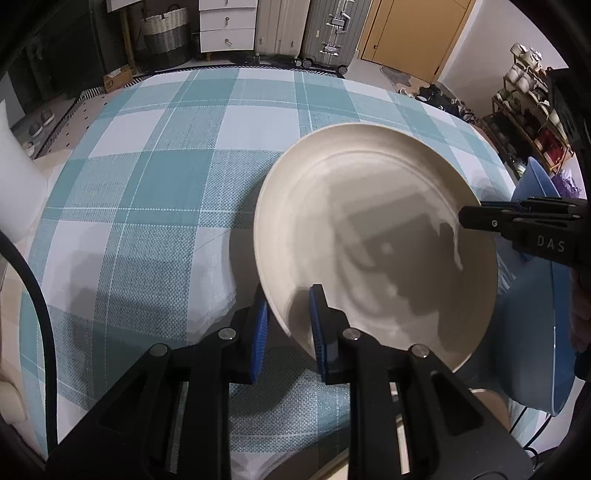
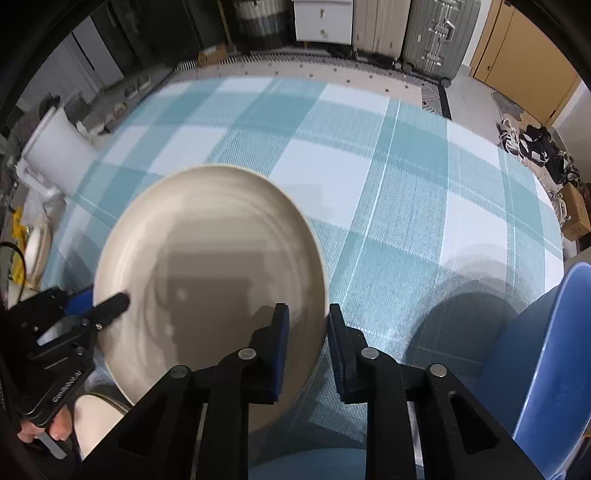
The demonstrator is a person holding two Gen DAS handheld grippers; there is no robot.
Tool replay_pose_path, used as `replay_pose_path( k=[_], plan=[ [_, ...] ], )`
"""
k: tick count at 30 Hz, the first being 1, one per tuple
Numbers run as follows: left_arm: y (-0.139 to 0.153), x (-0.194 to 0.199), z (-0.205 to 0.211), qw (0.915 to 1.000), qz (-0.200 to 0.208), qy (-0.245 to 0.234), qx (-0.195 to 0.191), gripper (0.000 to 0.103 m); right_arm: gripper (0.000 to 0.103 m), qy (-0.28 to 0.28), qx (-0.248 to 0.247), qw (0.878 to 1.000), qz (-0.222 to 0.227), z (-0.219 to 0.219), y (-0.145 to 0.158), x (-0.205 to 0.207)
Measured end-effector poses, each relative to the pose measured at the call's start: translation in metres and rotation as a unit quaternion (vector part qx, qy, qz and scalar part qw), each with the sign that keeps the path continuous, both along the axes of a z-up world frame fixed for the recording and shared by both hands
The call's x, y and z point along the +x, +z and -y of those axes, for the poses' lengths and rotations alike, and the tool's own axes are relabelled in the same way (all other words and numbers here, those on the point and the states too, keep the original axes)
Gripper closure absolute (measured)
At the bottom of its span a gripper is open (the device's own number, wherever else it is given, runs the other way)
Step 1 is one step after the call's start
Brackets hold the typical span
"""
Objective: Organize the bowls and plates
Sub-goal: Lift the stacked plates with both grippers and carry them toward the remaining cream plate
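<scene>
A cream plate (image 1: 373,236) hangs tilted above the teal checked tablecloth (image 1: 155,177). My left gripper (image 1: 288,325) is shut on its near rim, one pad on each face. My right gripper (image 1: 476,218) reaches in from the right and holds the opposite rim. In the right wrist view the same cream plate (image 2: 210,280) sits between my right gripper's (image 2: 306,343) blue pads, rim in the gap, and my left gripper (image 2: 110,306) grips its left edge. A blue plate (image 1: 535,332) stands on edge at the right; it also shows in the right wrist view (image 2: 546,354).
Another cream dish (image 2: 96,417) lies under the plate at lower left. A white object (image 2: 55,155) stands at the table's left edge. Suitcases (image 1: 328,33), a drawer unit (image 1: 227,24) and a basket (image 1: 166,33) stand beyond the table. A shelf (image 1: 528,110) is right.
</scene>
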State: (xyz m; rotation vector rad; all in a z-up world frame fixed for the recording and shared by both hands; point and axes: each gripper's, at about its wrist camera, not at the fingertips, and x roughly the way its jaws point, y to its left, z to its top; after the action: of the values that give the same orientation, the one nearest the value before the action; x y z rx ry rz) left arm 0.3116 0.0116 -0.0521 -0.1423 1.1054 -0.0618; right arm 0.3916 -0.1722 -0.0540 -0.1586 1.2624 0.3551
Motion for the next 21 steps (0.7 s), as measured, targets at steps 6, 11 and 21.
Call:
replay_pose_path(
  k=[6,11,21],
  plan=[
    [0.012,-0.005,-0.002,0.9999,0.016,0.007,0.001,0.085,0.084,-0.006,0.006,1.000,0.017,-0.002,0.012,0.000],
    [0.029,-0.013,-0.007,0.9993,0.034,0.013,-0.002,0.085,0.084,-0.002,0.010,1.000,0.028,-0.005,0.023,-0.005],
    [0.064,-0.040,-0.013,0.9975,0.067,0.023,0.001,0.085,0.084,0.004,0.021,0.998,0.058,-0.011,0.057,-0.027]
  ],
)
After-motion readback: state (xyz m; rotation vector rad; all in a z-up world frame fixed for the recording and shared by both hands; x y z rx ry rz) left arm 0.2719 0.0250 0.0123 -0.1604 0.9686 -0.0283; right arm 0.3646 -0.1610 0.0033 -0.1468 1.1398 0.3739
